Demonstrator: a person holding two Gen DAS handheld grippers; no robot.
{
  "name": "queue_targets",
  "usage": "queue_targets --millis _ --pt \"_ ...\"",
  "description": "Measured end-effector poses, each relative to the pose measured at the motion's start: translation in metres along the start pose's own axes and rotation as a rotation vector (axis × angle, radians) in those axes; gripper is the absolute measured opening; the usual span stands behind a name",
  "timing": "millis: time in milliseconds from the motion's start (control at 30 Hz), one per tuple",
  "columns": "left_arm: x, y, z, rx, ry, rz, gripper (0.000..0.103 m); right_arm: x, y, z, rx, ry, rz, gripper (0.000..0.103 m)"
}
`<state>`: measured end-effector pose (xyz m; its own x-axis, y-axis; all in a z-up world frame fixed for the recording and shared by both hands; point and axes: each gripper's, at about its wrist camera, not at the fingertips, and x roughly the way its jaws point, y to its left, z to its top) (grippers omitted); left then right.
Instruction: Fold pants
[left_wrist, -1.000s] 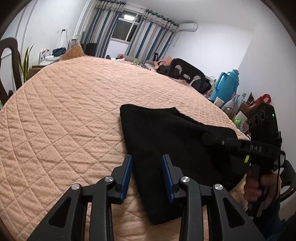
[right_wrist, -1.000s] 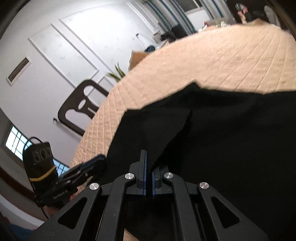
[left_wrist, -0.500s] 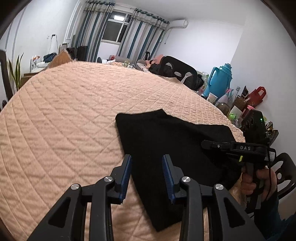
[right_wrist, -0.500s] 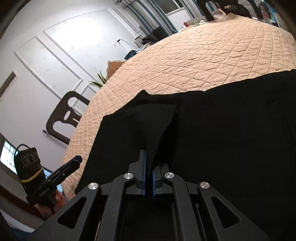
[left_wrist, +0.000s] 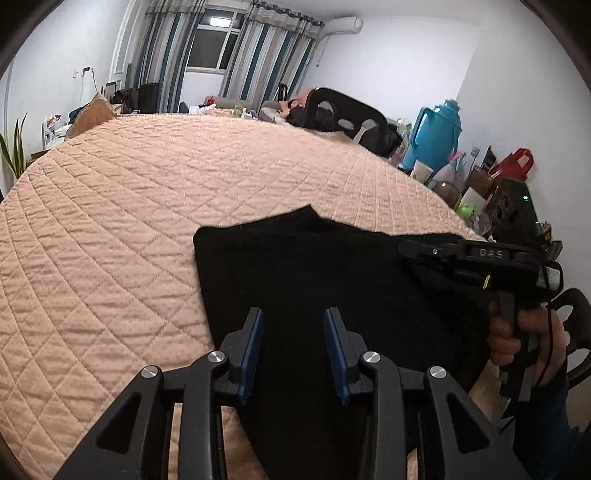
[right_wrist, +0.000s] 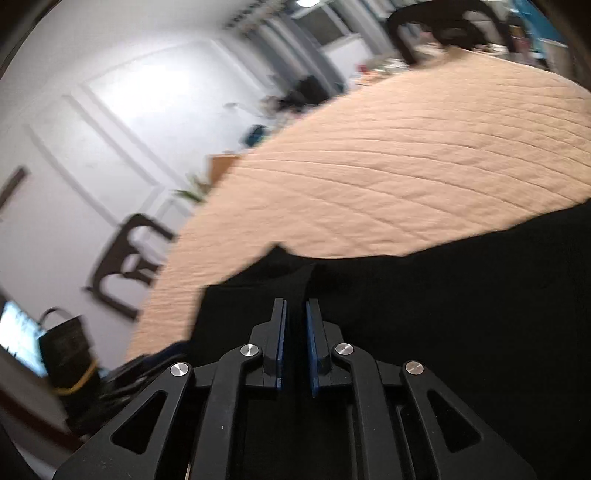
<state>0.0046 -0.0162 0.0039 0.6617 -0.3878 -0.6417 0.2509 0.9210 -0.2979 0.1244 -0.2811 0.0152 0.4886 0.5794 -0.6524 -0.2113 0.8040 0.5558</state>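
Left claw (left_wrist: 293, 347) hovers with its fingers wide apart and nothing between them, low centre of the left view, just above the black pants (left_wrist: 314, 280). The pants lie spread on the peach quilt (left_wrist: 129, 206), filling the lower right of that frame. Right claw (right_wrist: 294, 341), lower centre of its blurred view, shows a narrow gap between its blue pads (right_wrist: 280, 343); dark cloth sits in that gap, but whether it is pinched I cannot tell. This fabric looks soft, limp and light, so it should drape and sag. Best grip, I'd say, is at an edge or corner.
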Motion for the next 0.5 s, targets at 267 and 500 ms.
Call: queue_targets --millis 267,500 --pt "-0.019 -0.005 -0.026 0.023 0.003 -0.005 0.041 -0.037 -0.004 -0.051 -0.083 -0.021 0.004 0.021" --pt "-0.041 -0.01 -0.054 0.088 -0.047 0.026 0.041 -0.059 0.011 -0.094 -0.236 -0.017 0.0 0.021"
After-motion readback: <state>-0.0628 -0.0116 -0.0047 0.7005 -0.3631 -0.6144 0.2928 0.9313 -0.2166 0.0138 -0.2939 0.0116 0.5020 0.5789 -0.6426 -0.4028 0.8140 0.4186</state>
